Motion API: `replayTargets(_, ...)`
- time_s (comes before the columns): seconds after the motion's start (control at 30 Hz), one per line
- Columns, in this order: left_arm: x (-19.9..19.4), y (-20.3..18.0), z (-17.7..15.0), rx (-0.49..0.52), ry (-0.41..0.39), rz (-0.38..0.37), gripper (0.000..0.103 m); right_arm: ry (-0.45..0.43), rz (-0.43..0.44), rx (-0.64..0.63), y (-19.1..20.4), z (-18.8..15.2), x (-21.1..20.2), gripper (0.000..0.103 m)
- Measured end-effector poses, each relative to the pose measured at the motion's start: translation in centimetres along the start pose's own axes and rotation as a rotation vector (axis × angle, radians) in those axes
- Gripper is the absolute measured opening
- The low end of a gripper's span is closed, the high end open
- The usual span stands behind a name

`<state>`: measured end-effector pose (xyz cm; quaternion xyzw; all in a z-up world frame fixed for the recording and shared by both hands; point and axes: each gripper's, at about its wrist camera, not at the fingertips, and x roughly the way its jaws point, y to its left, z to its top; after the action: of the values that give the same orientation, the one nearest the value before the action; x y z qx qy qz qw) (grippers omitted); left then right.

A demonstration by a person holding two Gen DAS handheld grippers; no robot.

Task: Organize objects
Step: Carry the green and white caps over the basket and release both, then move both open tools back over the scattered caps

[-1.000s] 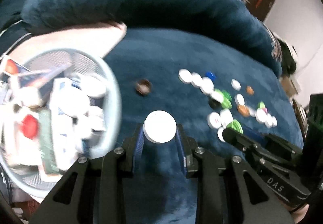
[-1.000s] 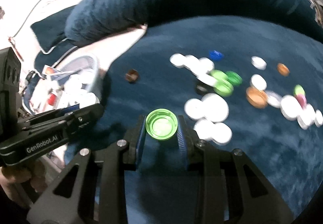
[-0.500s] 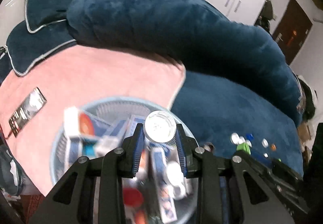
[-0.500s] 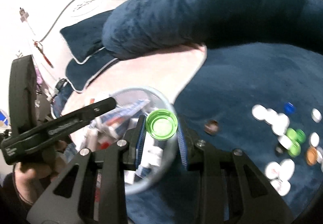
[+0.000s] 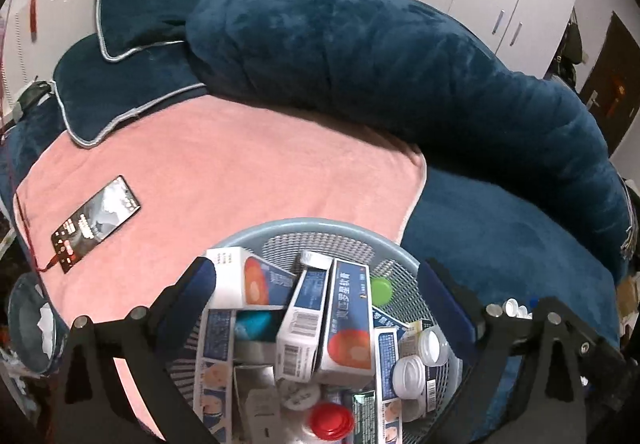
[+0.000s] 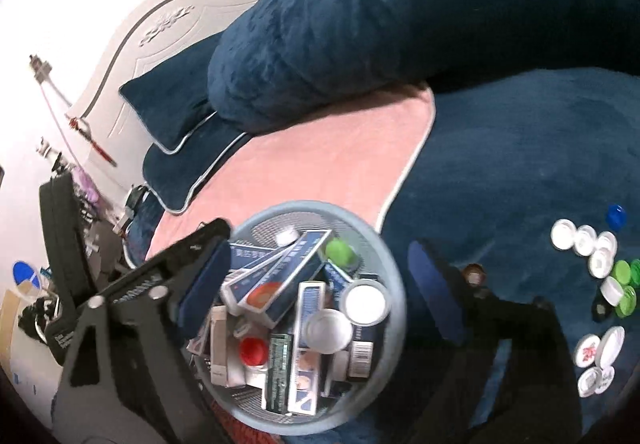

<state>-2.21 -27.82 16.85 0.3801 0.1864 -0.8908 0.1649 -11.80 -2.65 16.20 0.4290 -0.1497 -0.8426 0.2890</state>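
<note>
A round light-blue mesh basket [image 5: 304, 228] [image 6: 384, 244] sits on the bed, full of toothpaste boxes [image 5: 344, 324], white caps [image 6: 365, 302] and a red cap [image 6: 253, 350]. A green cap [image 5: 381, 288] [image 6: 340, 251] lies in it near the far rim. My left gripper [image 5: 320, 300] is open and empty above the basket. My right gripper [image 6: 320, 284] is open and empty above it too. Several loose caps [image 6: 600, 264] lie on the blue blanket to the right.
A pink towel [image 5: 240, 179] lies under the basket, with a phone [image 5: 96, 222] on its left. A long blue bolster [image 5: 400, 55] and blue pillows [image 5: 132, 27] border the far side. A brown cap [image 6: 474, 272] lies right of the basket.
Both grippers have opened over the basket. The white cap left the left gripper and the green cap left the right one; both now lie in the basket.
</note>
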Motion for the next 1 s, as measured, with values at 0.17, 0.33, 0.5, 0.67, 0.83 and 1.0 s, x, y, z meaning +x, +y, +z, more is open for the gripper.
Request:
replayTargets(0.17, -0.8, -0.5, -0.6, 0.018, -0.008, -0.009, 0.102, -0.002, -0.053, 0.004, -0.9, -0.1, -0.9, 0.097)
replayTargets(0.33, -1.5, -2.0, -1.1, 0.044, -0.011, -0.019, 0.102, -0.013, -0.085, -0.001, -1.7, -0.4, -2.1, 0.103)
replayTargets(0.5, -2.0, -4.1, -1.5, 0.087, -0.008, -0.037, 0.102, -0.033, -0.124, -0.002, -2.9, -0.5, -4.1, 0.103)
replayTargets(0.67, -2.4, -6.8, -2.1, 0.128, -0.004, -0.062, 0.102, -0.050, -0.149, 0.005, -4.3, -0.7, -5.9, 0.103)
replayTargets(0.83, -2.6, -9.9, -3.2, 0.186, 0.010, -0.099, 0.102, -0.062, -0.193, 0.003, -6.1, -1.2, -8.1, 0.103)
replayTargets(1.0, -2.3, -13.6, -5.3, 0.257, 0.050, -0.158, 0.102, -0.069, -0.245, -0.007, -8.6, -2.2, -11.0, 0.103)
